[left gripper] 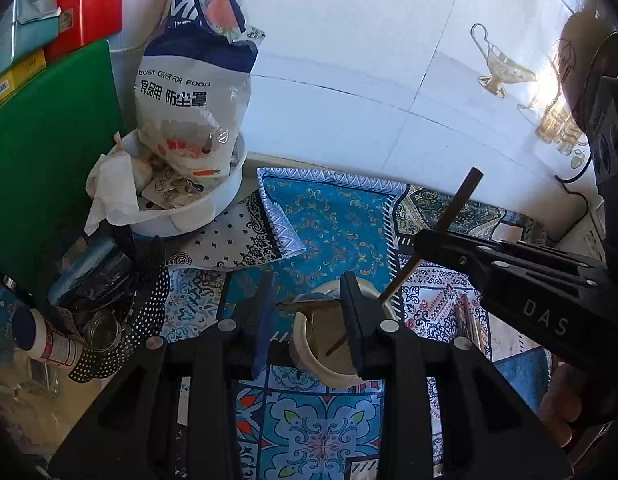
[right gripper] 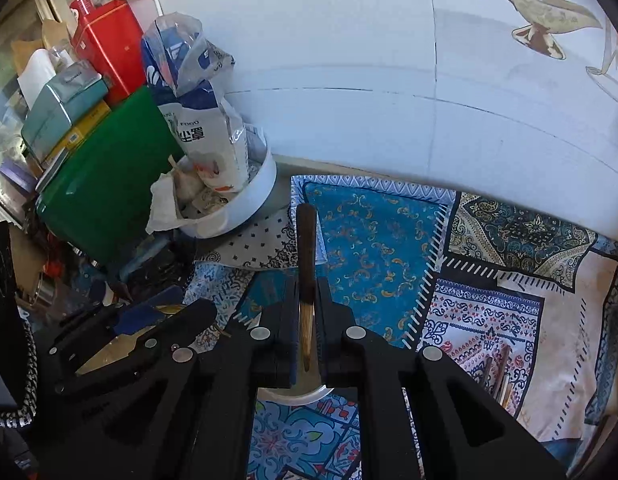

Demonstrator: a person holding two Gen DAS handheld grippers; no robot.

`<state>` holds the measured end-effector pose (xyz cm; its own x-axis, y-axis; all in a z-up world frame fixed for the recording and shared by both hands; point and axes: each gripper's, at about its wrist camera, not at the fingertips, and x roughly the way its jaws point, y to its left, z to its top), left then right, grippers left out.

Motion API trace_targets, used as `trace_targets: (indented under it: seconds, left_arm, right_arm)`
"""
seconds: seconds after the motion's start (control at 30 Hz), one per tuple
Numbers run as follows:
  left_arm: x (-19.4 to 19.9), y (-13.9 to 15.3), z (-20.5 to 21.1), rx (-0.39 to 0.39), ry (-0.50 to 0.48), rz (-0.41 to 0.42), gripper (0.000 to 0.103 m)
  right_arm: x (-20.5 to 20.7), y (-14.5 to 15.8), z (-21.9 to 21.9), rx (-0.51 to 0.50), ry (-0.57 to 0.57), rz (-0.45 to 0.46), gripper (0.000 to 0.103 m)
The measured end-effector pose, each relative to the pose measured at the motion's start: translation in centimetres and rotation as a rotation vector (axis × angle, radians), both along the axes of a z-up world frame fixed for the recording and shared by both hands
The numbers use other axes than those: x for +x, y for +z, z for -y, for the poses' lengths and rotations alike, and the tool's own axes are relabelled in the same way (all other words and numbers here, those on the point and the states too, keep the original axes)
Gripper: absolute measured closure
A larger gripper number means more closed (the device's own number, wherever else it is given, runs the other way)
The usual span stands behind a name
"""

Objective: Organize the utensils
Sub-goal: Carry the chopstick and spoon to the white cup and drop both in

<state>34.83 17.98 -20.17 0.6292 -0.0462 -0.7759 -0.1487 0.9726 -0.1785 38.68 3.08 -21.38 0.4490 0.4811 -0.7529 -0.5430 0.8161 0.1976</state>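
Right gripper (right gripper: 307, 320) is clamped on a dark wooden chopstick (right gripper: 307, 264), thick end pointing away toward the wall, thin tip angled down into the white cup (left gripper: 309, 352) on the patterned cloth (left gripper: 337, 216). Left gripper (left gripper: 309, 300) has its jaws part-way apart, straddling the near side of the cup; one finger sits at the rim, but whether the pads actually press the wall I can't tell, since the fingers cover the contact. Progress looks mid-task: the chopstick tip is inside the cup mouth in the left wrist view but not released, so this piece isn't stowed yet. Something brownish already lies across the cup opening, probably another utensil, too blurred to name. At least two more chopsticks (right gripper: 499, 372) lie loose on the cloth to the right of the cup, so more pick-ups remain after this drop. Clutter sits left of the work area: white bowl (right gripper: 245, 208) holding a plastic bag (left gripper: 189, 92) and tissue, green board (right gripper: 105, 184) leaning behind it, red tin (right gripper: 109, 44), a perforated black strainer (left gripper: 121, 328) near the cup. None of it blocks the drop. Main risk is the cup tipping if the stick lands against its rim, and the two grippers crowding each other over it.
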Motion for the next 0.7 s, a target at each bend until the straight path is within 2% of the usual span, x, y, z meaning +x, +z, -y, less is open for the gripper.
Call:
trace_targets:
  seconds: [0.23,0.4,0.7]
  left_arm:
    - [0.4,-0.1,-0.1,-0.008,-0.002,-0.011,0.071]
    - [0.2,1.0,0.2,0.002,-0.008,0.013,0.071]
    - [-0.8,3.3,1.9,0.017,-0.044,0.056,0.071]
  right_arm:
    - [0.0,0.0,0.3,-0.015,-0.009,0.003,0.095]
    - [-0.4,0.6,1.2,-0.009,-0.015,0.013,0.083]
    - [-2.1,2.8,3.8,-0.003,-0.042,0.082,0.082]
